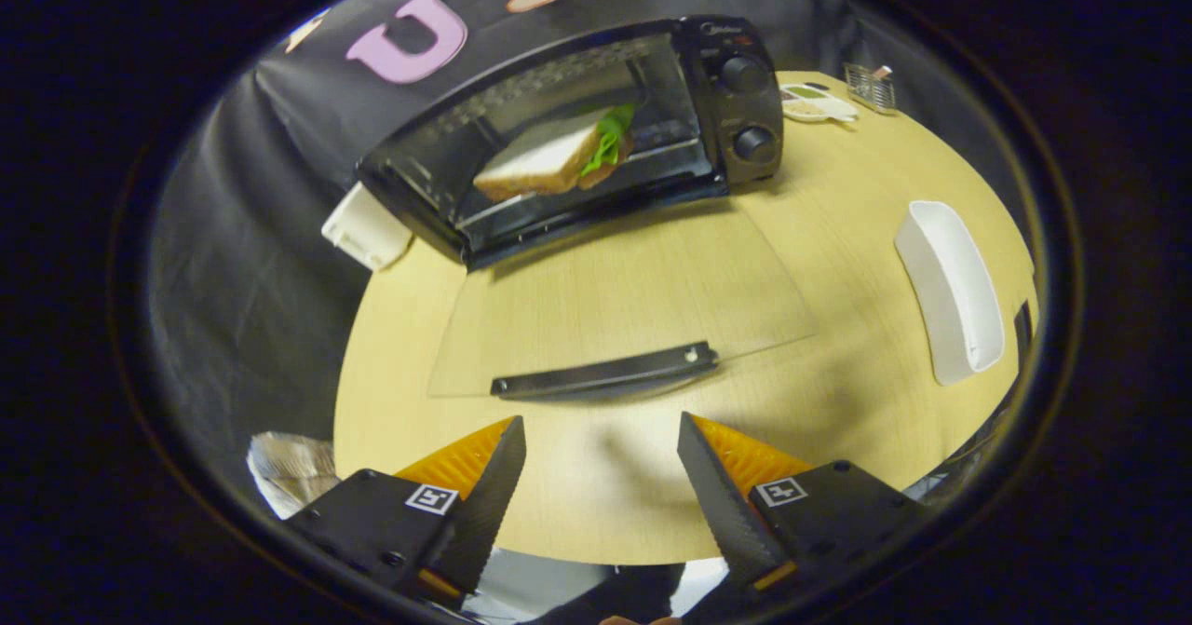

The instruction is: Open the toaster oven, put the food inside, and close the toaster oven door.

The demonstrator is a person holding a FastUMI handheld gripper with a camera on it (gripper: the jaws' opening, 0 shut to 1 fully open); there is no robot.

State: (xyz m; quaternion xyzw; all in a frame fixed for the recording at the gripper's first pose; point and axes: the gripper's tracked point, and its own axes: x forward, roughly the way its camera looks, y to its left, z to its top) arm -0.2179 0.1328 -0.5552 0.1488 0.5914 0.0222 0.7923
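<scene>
My claw (601, 476) hangs released, its fingers (489, 495) spread wide and holding nothing above the near edge of the round wooden table (838, 234). At twelve o'clock beyond them the toaster oven (577, 131) stands with its glass door (615, 308) folded flat toward me, the black handle (605, 372) just ahead of my fingertips. The sandwich (559, 155) sits inside on the rack. A small brand mark above the knobs (745, 108) is too blurred to read. At two o'clock lies a white dish (950, 290).
</scene>
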